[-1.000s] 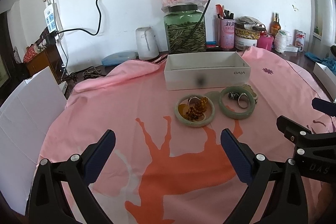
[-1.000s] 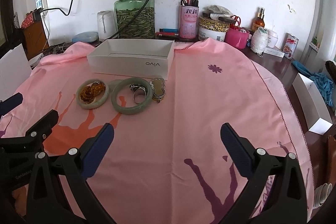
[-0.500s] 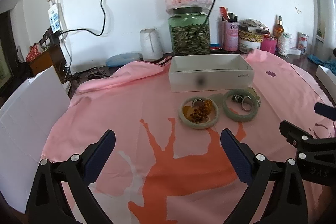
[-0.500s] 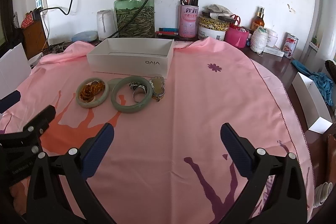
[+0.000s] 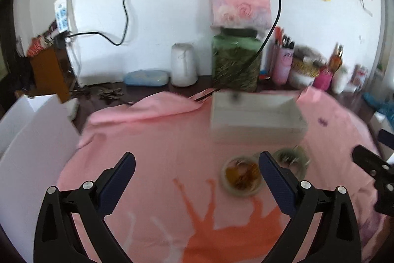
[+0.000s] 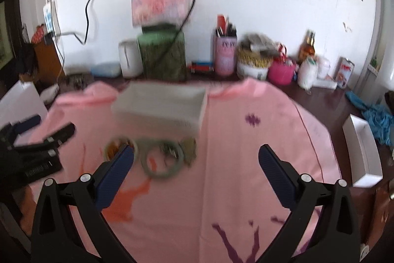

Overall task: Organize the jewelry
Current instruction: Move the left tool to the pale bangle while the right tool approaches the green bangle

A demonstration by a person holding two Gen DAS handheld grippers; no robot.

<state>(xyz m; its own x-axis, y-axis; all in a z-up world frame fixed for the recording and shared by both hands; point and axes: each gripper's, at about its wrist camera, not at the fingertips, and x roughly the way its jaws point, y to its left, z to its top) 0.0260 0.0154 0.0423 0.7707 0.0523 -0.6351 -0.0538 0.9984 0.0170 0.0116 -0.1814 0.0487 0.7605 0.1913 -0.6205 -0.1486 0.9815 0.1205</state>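
Both views are motion-blurred. The white box (image 6: pixel 160 106) stands open-topped on the pink cloth (image 6: pixel 246 164), toward the wall side. Just in front of the box lie two pale green bangles side by side: the left bangle (image 5: pixel 240 176), with amber-coloured pieces inside its ring, and the right bangle (image 6: pixel 162 160), with small metallic items inside; detail is too blurred to identify. A pendant-like piece (image 6: pixel 189 148) sits beside the right bangle.

The left gripper (image 5: pixel 197 171) hovers short of the bangles, jaws spread wide, holding nothing. The right gripper (image 6: pixel 195 160) is likewise spread and empty, in front of the box.
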